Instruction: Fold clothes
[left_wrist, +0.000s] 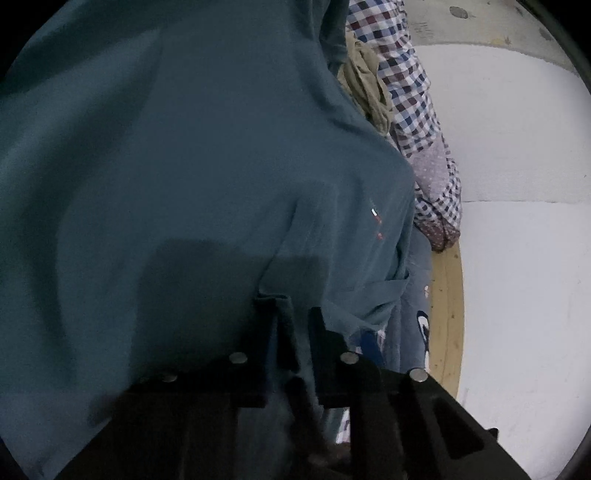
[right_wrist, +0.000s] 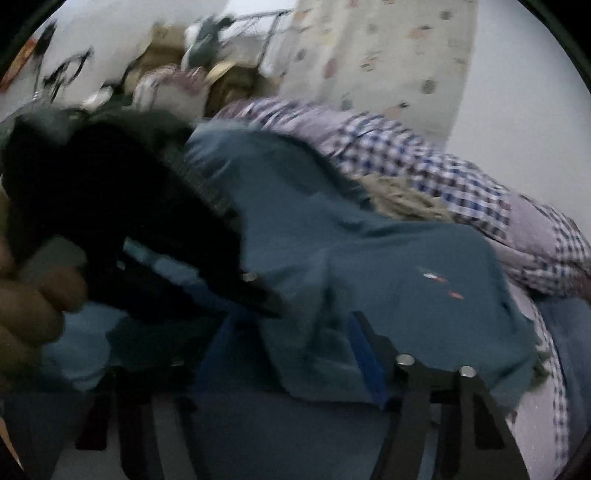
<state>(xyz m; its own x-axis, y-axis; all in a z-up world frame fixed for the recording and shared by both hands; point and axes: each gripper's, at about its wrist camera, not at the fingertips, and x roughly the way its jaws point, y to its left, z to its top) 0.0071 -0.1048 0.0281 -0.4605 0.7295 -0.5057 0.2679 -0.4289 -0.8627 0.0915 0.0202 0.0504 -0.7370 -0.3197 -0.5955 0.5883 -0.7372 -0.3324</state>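
Here, in the left wrist view, the left gripper (left_wrist: 293, 321) is pinching a fold of the teal shirt (left_wrist: 192, 177) between its two fingers, and the jaws are standing narrow with the cloth bunched between them. The shirt is filling most of this view and hanging away from the gripper, so I judge it is being lifted by an edge, to let the cloth fall open before folding. Just beside the shirt, on its right, a checked shirt (left_wrist: 402, 92) and an olive cloth (left_wrist: 365, 88) are lying in a pile. Below the shirt's right edge a bit of denim (left_wrist: 415, 295) is showing, next to a wooden edge (left_wrist: 448, 295).

In the right wrist view, the teal shirt (right_wrist: 369, 258) is again lying in the middle, draped over the pile. The right gripper (right_wrist: 291, 354) is reaching into the shirt's near edge. One finger with a blue pad (right_wrist: 364, 354) is visible against the cloth, but the other finger is blurred and covered, so I cannot tell if this claw is closed on the shirt or not. Left of the shirt, the left gripper (right_wrist: 258, 299) is appearing as a dark shape, with a hand (right_wrist: 33, 306) holding it. Behind the shirt the checked shirt (right_wrist: 424, 158) is lying.

It seems that both grippers are working on the same edge, probably to stretch it between them.
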